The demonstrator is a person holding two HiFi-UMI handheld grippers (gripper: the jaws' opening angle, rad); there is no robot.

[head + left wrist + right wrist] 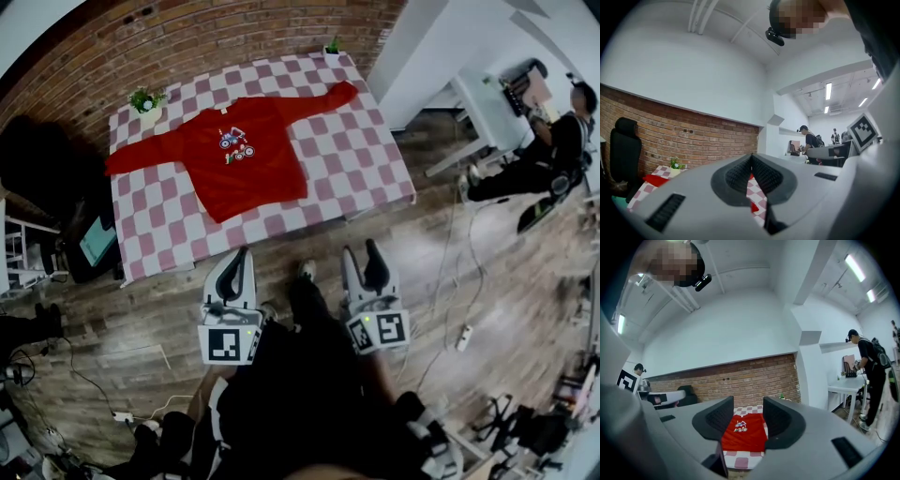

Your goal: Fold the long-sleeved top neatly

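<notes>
Your left hand-held gripper (238, 259): jaws clenched together, nothing between them. Your right hand-held gripper (361, 251): jaws released, apart and empty. Both hover over the dark wood-plank floor (141, 328), short of the desk (361, 155) with its pink-and-white checked cloth. Red brick wall (187, 47) behind it. The red long-sleeved top (239, 159) lies flat on the desk, sleeves spread, well ahead of both grippers.
</notes>
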